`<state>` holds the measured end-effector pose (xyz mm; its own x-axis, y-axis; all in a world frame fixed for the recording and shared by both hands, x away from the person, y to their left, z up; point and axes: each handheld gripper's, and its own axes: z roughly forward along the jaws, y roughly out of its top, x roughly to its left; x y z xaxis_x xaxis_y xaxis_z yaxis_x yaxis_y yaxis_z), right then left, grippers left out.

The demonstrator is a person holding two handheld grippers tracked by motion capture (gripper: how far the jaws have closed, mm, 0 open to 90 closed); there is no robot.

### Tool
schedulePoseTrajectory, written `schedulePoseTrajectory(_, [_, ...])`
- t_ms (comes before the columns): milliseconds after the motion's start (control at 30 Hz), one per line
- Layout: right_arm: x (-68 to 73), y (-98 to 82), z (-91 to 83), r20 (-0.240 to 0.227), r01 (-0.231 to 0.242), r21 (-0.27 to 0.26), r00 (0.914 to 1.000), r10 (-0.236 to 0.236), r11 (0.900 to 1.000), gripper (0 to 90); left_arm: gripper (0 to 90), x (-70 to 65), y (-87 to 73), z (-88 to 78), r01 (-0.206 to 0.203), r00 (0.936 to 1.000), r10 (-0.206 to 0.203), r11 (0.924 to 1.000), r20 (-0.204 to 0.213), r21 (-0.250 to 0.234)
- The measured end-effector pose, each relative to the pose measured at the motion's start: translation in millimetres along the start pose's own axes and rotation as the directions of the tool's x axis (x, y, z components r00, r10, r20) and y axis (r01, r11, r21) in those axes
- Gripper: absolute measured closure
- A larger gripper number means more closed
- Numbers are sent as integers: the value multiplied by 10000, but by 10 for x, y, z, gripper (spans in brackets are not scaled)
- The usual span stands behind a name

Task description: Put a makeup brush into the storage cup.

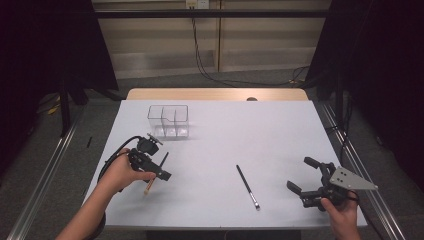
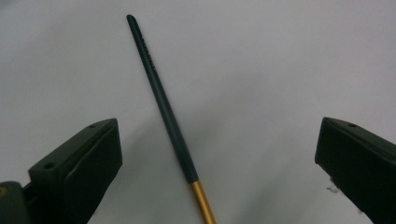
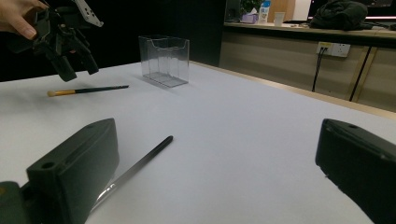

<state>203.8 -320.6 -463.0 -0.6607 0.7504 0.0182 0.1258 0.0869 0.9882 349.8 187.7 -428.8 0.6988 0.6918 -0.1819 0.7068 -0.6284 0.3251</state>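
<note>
The left gripper [image 1: 150, 167] hovers over the dark-handled makeup brush with the gold ferrule [image 2: 166, 112], jaws spread wide with the handle lying between them, untouched. That looks like a lineup for a pinch on the slim shaft. The brush lies flat on the white surface [image 1: 225, 150], just in front of the clear plastic three-compartment organiser [image 1: 168, 120], its handle end aimed toward that box; a likely destination, judging by the layout. Well to the right of the organiser and nearer the person, the right gripper [image 1: 302, 177] rests low at the surface's edge, jaws also spread, holding nothing. Between it and the organiser lies a second brush, thin and black with a silver ferrule [image 1: 247, 186], waiting its turn. Nothing stands between the first brush and the organiser.
</note>
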Motion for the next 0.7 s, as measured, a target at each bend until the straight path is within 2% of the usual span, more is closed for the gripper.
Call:
schedulePoseTrajectory(333, [-5, -1, -4, 19, 6, -6, 10000, -6, 10000, 0, 30, 32, -8, 16, 286, 9994, -271, 9968, -208, 752])
schedulePoseTrajectory(700, [-7, -3, -5, 17, -4, 13, 10000, 4, 10000, 0, 120, 76, -8, 49, 541, 9984, -523, 9932, -192, 1036])
